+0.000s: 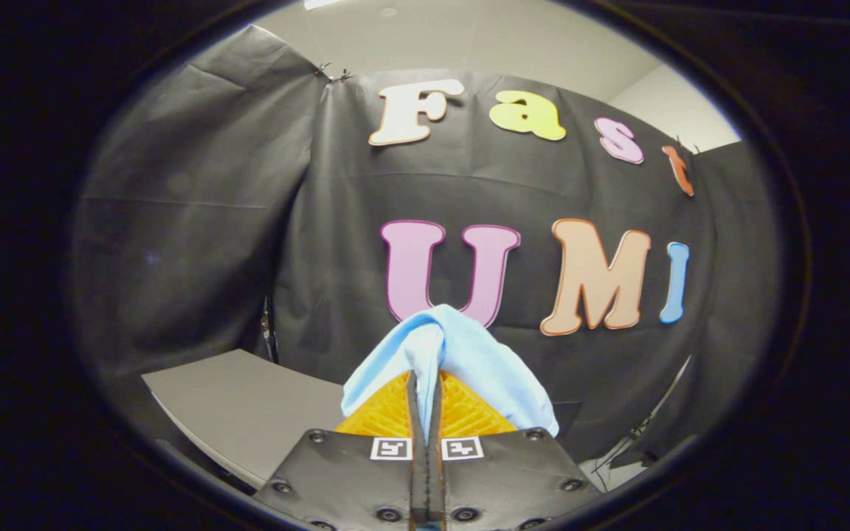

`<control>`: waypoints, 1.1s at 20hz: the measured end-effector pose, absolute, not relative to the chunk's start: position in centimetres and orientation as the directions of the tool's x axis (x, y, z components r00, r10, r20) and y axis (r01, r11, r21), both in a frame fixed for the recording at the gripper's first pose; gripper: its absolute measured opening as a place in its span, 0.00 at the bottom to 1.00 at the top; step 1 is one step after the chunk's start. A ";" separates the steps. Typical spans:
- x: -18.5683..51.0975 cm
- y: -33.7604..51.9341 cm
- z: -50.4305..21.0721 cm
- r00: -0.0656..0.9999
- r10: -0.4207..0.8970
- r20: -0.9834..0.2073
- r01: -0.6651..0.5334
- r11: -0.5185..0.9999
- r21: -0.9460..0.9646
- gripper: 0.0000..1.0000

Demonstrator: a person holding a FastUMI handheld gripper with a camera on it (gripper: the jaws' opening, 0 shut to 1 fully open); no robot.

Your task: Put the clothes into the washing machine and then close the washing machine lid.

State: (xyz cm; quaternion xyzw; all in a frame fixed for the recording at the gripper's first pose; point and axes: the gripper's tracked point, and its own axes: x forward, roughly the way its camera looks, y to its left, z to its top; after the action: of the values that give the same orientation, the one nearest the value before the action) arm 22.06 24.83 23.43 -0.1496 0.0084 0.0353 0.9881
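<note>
A light blue cloth (469, 354) is pinched between the two fingers of my gripper (425, 383), which is shut on it. The cloth bunches up over the fingertips and drapes down the right side of the right finger (469, 413). The gripper is raised and points at the black booth wall, with the cloth held in the air above the table level.
A grey tabletop (248, 405) with a curved front edge lies low to the left of the fingers. Black cloth walls (196, 221) stand behind and on both sides. A thin dark cable or stand (639, 428) shows low to the right.
</note>
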 end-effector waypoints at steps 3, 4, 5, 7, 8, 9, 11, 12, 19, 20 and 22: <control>22.5 24.4 22.7 0.998 0.042 -0.041 -0.053 0.955 -0.291 0.00; 22.4 24.2 22.6 0.998 0.033 -0.050 -0.046 0.956 -0.289 0.00; 22.5 24.1 22.4 0.998 0.021 -0.062 -0.038 0.958 -0.286 0.00; 22.6 23.9 22.2 0.997 0.002 -0.083 -0.026 0.958 -0.284 0.00; 22.6 23.6 22.0 0.995 -0.010 -0.098 -0.018 0.958 -0.286 0.00; 22.5 23.4 21.5 0.993 -0.020 -0.118 -0.014 0.960 -0.280 0.00; 22.3 23.2 20.6 0.987 -0.035 -0.159 -0.005 0.970 -0.245 0.00; 22.1 23.2 19.9 0.983 -0.040 -0.180 -0.001 0.975 -0.221 0.00; 19.9 22.1 15.3 0.932 -0.133 -0.336 0.080 0.982 -0.169 0.02; 19.5 21.6 14.9 0.923 -0.156 -0.352 0.107 0.982 -0.155 0.02; 19.0 21.0 14.2 0.908 -0.210 -0.362 0.160 0.974 -0.163 0.02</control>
State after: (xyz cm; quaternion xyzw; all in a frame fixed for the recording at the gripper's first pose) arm 19.02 21.02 14.19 -0.0650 0.1923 -0.0947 0.9746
